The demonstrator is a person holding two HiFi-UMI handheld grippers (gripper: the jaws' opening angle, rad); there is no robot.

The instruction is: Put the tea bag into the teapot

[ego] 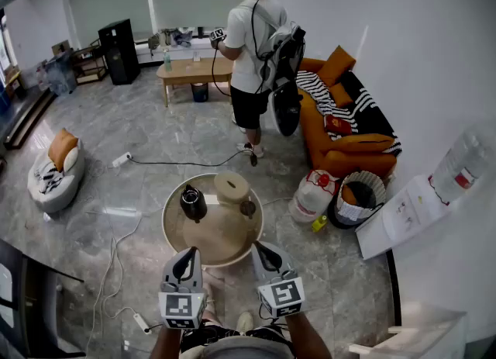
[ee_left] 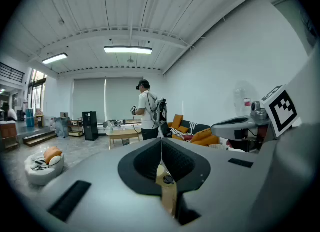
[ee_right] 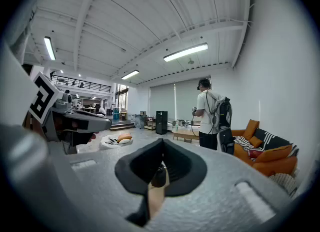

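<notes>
Head view: the glossy black teapot [ego: 193, 202] stands on the round tan table [ego: 225, 245], ahead of the left gripper [ego: 188, 255] and right gripper [ego: 262, 249]; no writing is legible. Left gripper view: its 2 jaws are pressed together, empty. Right gripper view: the jaws are likewise closed on nothing.

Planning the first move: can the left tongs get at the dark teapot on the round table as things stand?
Probably yes: the left tongs hover shut over the near rim of the table, with only bare tabletop between them and the teapot.
</notes>
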